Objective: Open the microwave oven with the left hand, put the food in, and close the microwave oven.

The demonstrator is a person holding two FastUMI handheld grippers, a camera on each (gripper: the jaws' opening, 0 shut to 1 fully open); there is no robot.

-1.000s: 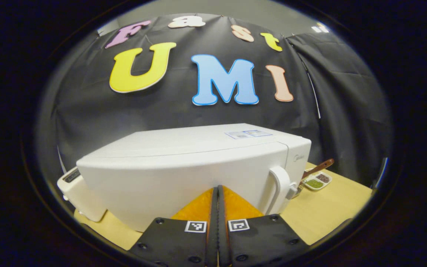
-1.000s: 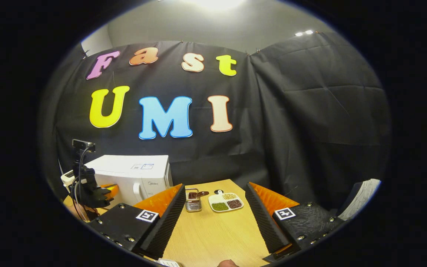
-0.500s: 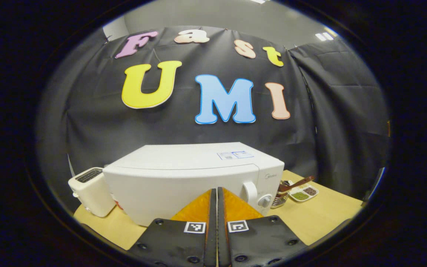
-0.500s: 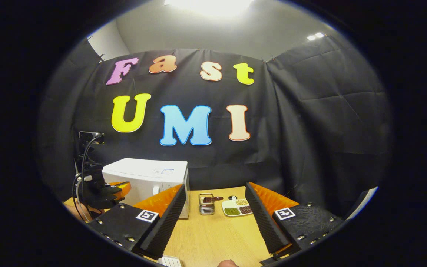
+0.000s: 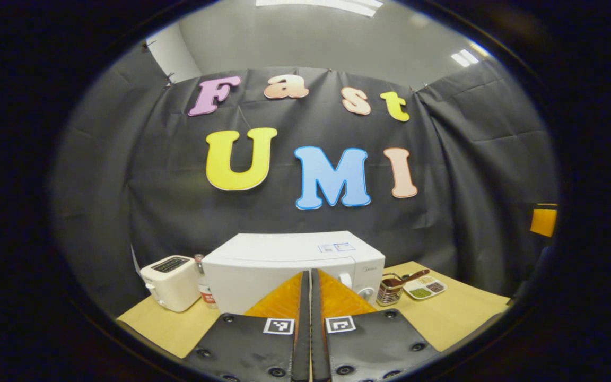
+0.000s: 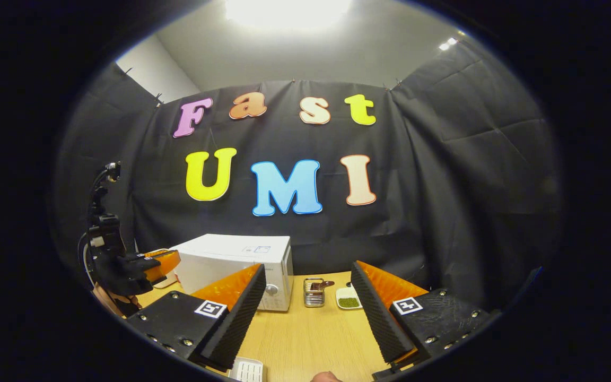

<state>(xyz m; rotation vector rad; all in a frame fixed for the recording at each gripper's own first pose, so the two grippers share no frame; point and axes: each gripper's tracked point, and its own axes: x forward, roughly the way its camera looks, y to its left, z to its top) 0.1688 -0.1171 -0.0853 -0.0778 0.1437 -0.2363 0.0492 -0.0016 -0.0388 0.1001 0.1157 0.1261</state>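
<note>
Black cloth backs a wooden table (image 6: 305,339). Left gripper (image 5: 311,297) has jaws pressed together, empty, aimed at the closed white microwave (image 5: 284,260) mid-frame. Right gripper (image 6: 305,297) hangs spread apart, empty; the food tray (image 6: 349,298) waits beyond, probably its target.

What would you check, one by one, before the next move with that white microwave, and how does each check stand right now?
1. Microwave door closed: ok, it sits flush.
2. Left tongs ready to grab the handle: not ok, shut with nothing between them.
3. Left tongs near the door: not ok, set back from it.
4. Right tongs open: ok, and holding nothing.
5. Food located: cannot tell; a divided dish and a metal holder stand beside the microwave.
6. Table free ahead: ok.
</note>
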